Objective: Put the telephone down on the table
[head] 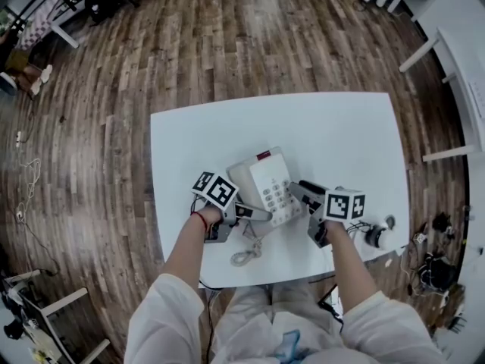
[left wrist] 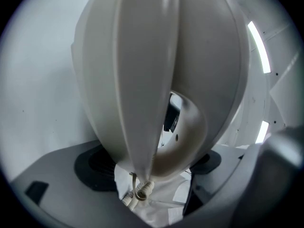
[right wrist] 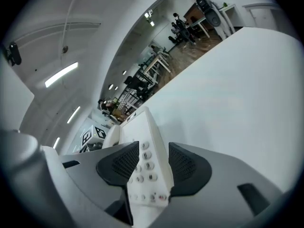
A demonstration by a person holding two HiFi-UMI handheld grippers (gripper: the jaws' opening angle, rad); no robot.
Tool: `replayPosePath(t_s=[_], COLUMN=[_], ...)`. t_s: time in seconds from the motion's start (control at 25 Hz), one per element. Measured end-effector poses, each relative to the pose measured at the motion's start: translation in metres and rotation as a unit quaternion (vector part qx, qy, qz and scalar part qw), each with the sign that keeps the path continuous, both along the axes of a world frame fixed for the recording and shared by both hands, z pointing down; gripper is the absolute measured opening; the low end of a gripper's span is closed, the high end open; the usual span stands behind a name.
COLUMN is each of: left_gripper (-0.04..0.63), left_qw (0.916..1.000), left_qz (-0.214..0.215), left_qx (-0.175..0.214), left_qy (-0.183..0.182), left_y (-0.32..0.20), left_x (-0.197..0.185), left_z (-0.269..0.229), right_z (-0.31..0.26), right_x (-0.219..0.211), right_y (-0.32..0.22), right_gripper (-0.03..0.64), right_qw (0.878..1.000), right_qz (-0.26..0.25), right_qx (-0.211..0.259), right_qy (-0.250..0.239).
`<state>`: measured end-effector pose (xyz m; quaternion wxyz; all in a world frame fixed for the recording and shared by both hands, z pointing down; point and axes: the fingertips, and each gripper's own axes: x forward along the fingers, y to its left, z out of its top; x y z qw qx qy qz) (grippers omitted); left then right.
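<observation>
A white telephone base [head: 271, 182] with a keypad lies on the white table [head: 341, 135], near its front edge. The pale handset [head: 241, 179] rests along the base's left side. My left gripper [head: 256, 214] is shut on the handset's lower end. In the left gripper view the handset [left wrist: 156, 75] fills the frame between both pads, and its coiled cord [left wrist: 140, 191] hangs below. My right gripper [head: 305, 193] reaches in from the right. It is shut on the base's right edge [right wrist: 147, 170], with the black pads [right wrist: 118, 163] against both sides of the keypad end.
The coiled cord [head: 246, 255] trails to the table's front edge. A small black and white object [head: 377, 237] sits at the front right corner. Wooden floor [head: 114, 127] surrounds the table. More white furniture [head: 455, 59] stands at the right, with cables [head: 436, 268] on the floor.
</observation>
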<state>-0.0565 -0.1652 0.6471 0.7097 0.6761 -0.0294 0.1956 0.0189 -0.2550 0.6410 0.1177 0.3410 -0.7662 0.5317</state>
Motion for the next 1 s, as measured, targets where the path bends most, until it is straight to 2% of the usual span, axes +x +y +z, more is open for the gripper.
replayPosePath(t_s=[0.12, 0.16, 0.24, 0.28, 0.36, 0.44, 0.52, 0.6, 0.68, 0.8, 0.88, 0.92, 1.0], left_gripper=[0.426, 0.426, 0.425, 0.425, 0.425, 0.425, 0.423, 0.423, 0.423, 0.423, 0.423, 0.423, 0.425], left_qw=[1.0, 1.0, 1.0, 1.0, 0.9999, 0.9998, 0.9998, 0.9997, 0.9996, 0.9993, 0.999, 0.999, 0.999], left_qz=[0.002, 0.002, 0.001, 0.0, 0.0, 0.0, 0.003, 0.005, 0.006, 0.006, 0.004, 0.002, 0.0], left_qx=[-0.001, -0.001, -0.004, -0.006, -0.012, -0.018, -0.019, -0.02, -0.024, -0.029, -0.032, -0.033, -0.033], left_qy=[0.001, 0.001, 0.002, 0.003, 0.005, 0.007, 0.009, 0.012, 0.016, 0.025, 0.03, 0.031, 0.031], left_y=[0.001, 0.001, -0.001, -0.002, -0.005, -0.004, -0.003, -0.002, -0.002, -0.004, -0.004, -0.005, -0.005], left_x=[-0.002, -0.002, -0.001, 0.0, 0.0, 0.0, -0.002, -0.002, -0.002, -0.002, -0.002, -0.003, -0.004], left_z=[0.002, 0.003, 0.002, 0.0, -0.004, -0.006, -0.006, -0.005, -0.006, -0.008, -0.009, -0.01, -0.009], right_z=[0.007, 0.009, 0.011, 0.012, 0.016, 0.025, 0.034, 0.037, 0.033, 0.027, 0.025, 0.026, 0.026], right_x=[0.011, 0.013, 0.011, 0.008, -0.001, -0.011, -0.019, -0.023, -0.03, -0.043, -0.047, -0.047, -0.047], right_y=[0.045, 0.061, 0.091, 0.103, 0.123, 0.133, 0.133, 0.123, 0.109, 0.096, 0.092, 0.091, 0.092], right_gripper=[0.202, 0.202, 0.202, 0.202, 0.202, 0.202, 0.202, 0.201, 0.201, 0.202, 0.199, 0.17, 0.164], right_qw=[0.998, 0.996, 0.986, 0.976, 0.948, 0.924, 0.91, 0.898, 0.898, 0.911, 0.91, 0.907, 0.9], right_qz=[0.045, 0.07, 0.135, 0.171, 0.238, 0.281, 0.303, 0.319, 0.312, 0.279, 0.28, 0.283, 0.291], right_qx=[-0.033, -0.051, -0.102, -0.132, -0.188, -0.221, -0.23, -0.217, -0.196, -0.176, -0.17, -0.171, -0.182], right_qy=[0.039, 0.038, -0.004, -0.037, -0.094, -0.135, -0.168, -0.209, -0.24, -0.246, -0.255, -0.26, -0.268])
